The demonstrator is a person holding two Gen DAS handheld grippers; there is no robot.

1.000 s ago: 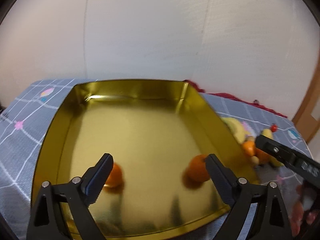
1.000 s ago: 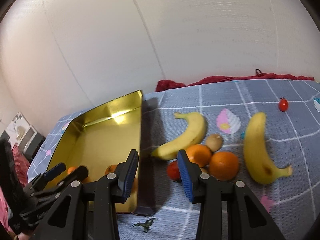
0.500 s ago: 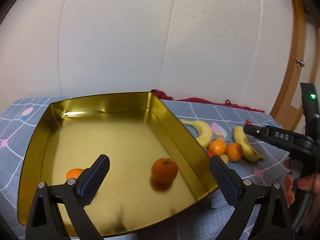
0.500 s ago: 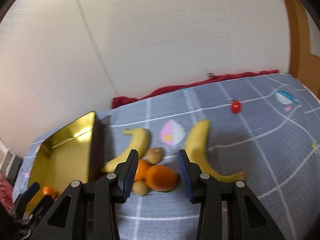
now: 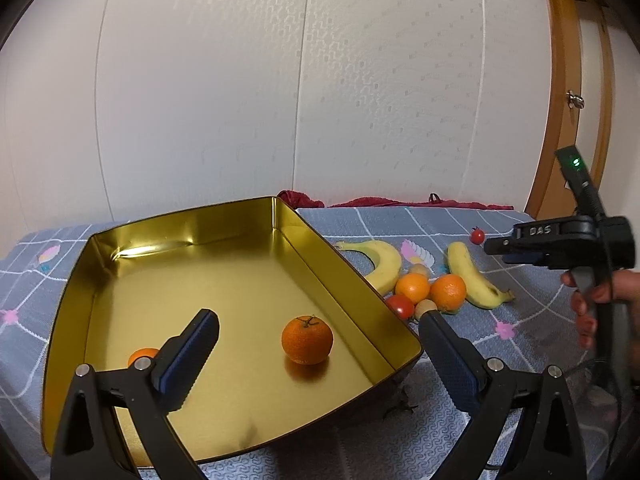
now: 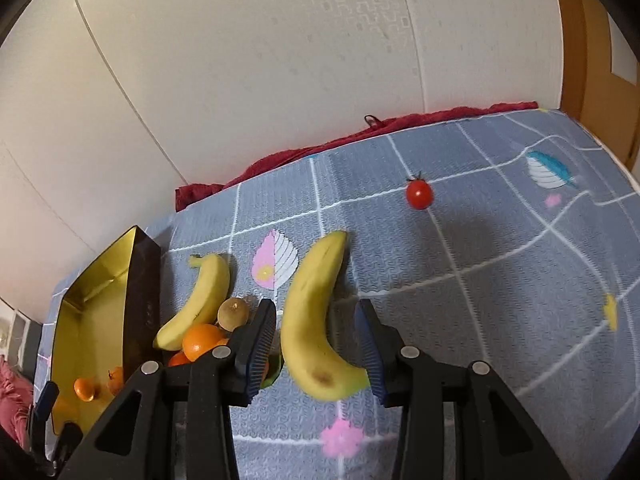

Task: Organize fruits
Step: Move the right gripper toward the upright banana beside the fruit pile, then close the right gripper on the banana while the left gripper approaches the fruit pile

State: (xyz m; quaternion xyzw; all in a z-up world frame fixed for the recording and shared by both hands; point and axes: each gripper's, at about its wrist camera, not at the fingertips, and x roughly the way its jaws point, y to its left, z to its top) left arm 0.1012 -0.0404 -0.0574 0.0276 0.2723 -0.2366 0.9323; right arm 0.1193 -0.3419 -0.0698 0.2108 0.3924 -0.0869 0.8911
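A gold tin tray sits on the left of the patterned cloth and holds a mandarin and a smaller orange fruit. My left gripper hangs open over the tray's near end, nothing in it. On the cloth lie two bananas, two oranges, a kiwi, a tomato and a cherry tomato. My right gripper is open, its fingers on either side of the right banana without closing on it.
A white wall stands close behind the cloth, with a red fabric strip along its base. A wooden door frame rises at the right. A hand holds the right gripper's handle.
The left gripper pulled back and turned right, so the fruit pile came into view. The right gripper swung right, from the tray edge and oranges to straddle the right banana.
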